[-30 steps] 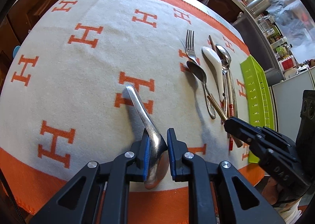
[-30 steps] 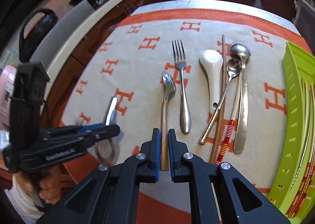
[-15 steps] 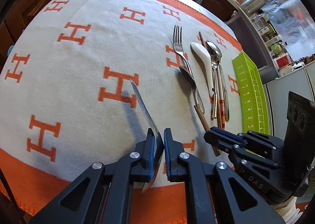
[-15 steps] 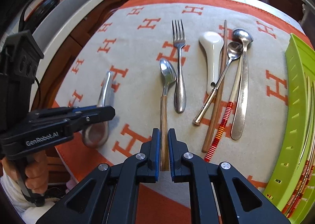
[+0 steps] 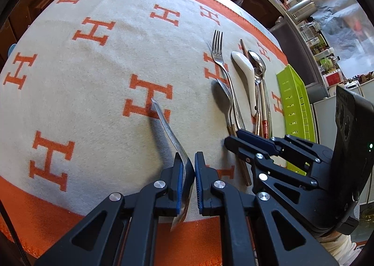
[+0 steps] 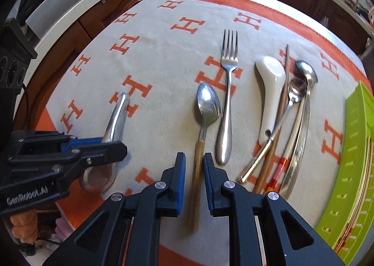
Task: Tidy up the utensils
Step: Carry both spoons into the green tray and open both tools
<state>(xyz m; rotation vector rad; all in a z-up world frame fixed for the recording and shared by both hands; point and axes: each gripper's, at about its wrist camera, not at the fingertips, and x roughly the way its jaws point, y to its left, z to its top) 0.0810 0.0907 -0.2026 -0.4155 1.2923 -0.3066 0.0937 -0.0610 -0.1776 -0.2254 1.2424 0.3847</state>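
Left gripper (image 5: 186, 173) clamped on steel ladle-type spoon (image 5: 168, 130) near its bowl end, bowl below the pads, handle tip resting out on the blanket (image 5: 70, 93) that covers the desk

Right gripper (image 6: 194, 173) jaws opening; wooden-handled spoon (image 6: 203, 123) lying between them, pads clear of the wood, spoon flat on blanket just left of fork (image 6: 228, 93)

Remaining pile to the right: white ceramic spoon (image 6: 268, 93), small spoons, chopsticks, overlapping. Green tray (image 6: 350, 149) at far right, already holding chopsticks

Handling, judged: steel pieces light, rigid, smooth, likely to pivot or slip in a pinch near one end; grip nearer mid-handle preferable. Wooden handle offers better friction, take mid-handle. Ceramic spoon brittle; hold at neck, set down gently. Overlapping pile apt to drag neighbours along when one piece lifted
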